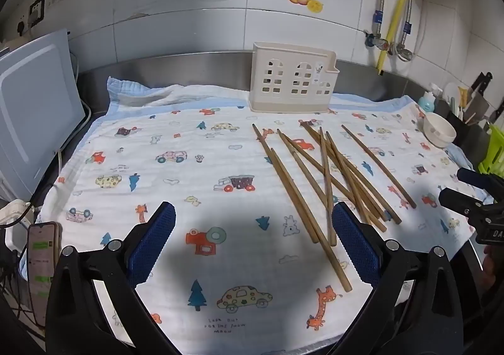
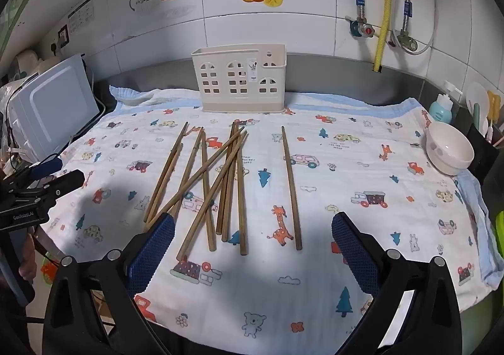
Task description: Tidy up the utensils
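Observation:
Several brown wooden chopsticks (image 1: 327,178) lie scattered and crossed on a white cartoon-print cloth (image 1: 189,172); they also show in the right wrist view (image 2: 217,184), with one chopstick (image 2: 291,188) lying apart to the right. A cream perforated utensil holder (image 1: 291,79) stands upright at the back of the cloth, also in the right wrist view (image 2: 241,77). My left gripper (image 1: 253,229) is open and empty above the cloth, left of the pile. My right gripper (image 2: 253,232) is open and empty, hovering over the near ends of the chopsticks.
A white bowl (image 2: 449,150) sits at the cloth's right edge, with a soap bottle (image 2: 441,107) and knife rack behind. A white appliance (image 1: 34,109) stands at left and a phone (image 1: 42,263) lies at the near left. A tiled wall with pipes rises behind.

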Motion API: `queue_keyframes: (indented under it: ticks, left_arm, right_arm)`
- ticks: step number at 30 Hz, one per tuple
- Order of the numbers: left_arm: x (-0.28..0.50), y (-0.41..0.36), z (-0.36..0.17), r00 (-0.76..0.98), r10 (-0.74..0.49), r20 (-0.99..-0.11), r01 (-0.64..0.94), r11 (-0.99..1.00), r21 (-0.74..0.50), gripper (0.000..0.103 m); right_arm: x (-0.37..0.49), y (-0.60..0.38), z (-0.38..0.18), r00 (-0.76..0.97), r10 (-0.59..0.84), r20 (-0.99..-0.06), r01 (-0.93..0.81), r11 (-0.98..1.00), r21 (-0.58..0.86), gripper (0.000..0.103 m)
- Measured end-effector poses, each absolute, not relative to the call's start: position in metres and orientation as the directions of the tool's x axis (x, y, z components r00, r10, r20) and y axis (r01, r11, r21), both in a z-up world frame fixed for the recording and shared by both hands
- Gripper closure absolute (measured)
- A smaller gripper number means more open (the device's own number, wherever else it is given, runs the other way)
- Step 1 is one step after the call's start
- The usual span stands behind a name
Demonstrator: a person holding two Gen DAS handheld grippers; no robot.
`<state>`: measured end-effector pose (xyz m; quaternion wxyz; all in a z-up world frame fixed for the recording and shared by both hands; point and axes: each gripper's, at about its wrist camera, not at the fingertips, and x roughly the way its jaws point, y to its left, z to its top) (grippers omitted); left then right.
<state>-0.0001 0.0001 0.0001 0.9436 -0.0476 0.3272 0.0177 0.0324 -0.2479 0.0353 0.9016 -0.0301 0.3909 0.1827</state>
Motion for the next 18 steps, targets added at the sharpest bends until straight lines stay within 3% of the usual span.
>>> queue_keyframes:
  ticks: [18]
  left_arm:
    - [-0.004,-0.001,0.01,0.8,0.02,-0.6,-0.072,0.995,-0.063,0.005]
  right_arm:
    - [0.034,-0.246,0.041,0.649,0.302,-0.698,-0.354,0.932,0.074,0.006]
